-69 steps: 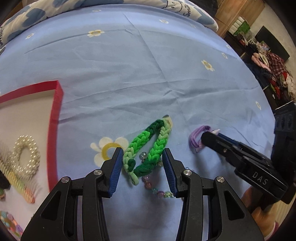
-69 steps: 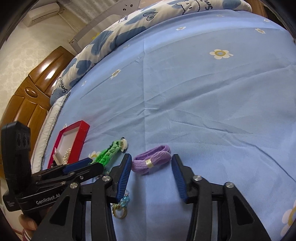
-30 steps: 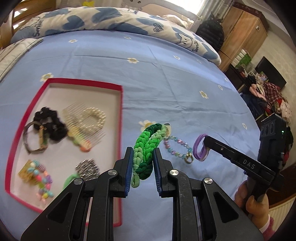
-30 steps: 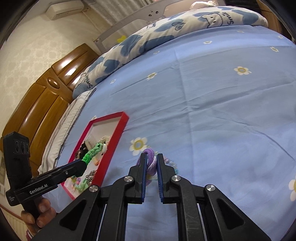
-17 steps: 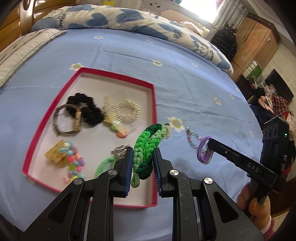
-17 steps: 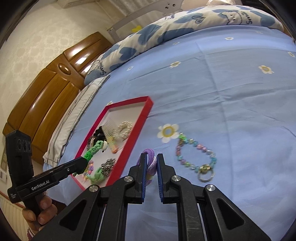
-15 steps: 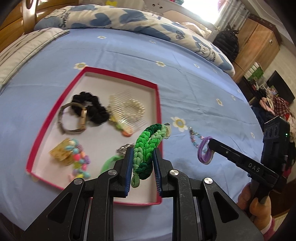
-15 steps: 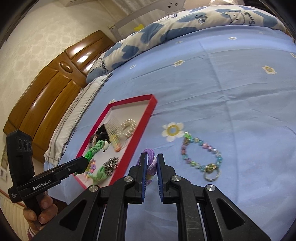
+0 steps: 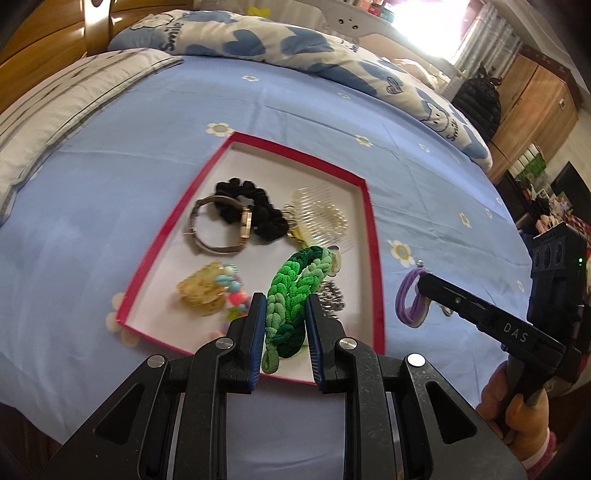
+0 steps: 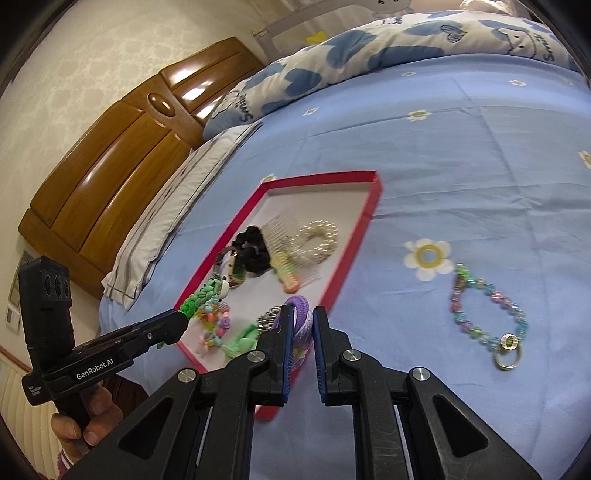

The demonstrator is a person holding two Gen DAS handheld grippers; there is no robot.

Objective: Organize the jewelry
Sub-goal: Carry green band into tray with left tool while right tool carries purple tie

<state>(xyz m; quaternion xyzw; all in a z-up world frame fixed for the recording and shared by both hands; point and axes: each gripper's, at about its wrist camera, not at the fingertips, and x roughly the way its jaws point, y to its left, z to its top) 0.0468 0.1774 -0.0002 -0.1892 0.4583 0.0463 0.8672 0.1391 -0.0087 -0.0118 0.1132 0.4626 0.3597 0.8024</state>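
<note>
The left gripper [image 9: 284,325] was clamped on a green braided band [image 9: 291,291], the right gripper [image 10: 303,326] on a purple hair tie [image 10: 301,314], above the red-rimmed tray [image 9: 373,236]; a beaded bracelet [image 10: 487,317] was left on the bedsheet [image 10: 461,147].

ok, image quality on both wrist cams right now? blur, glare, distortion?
Left wrist: blown-out window glare top right, strong fisheye bending, red tray contents slightly smeared. Right wrist: even light, sheen on the wooden headboard, beaded bracelet and tray items motion-blurred.
</note>
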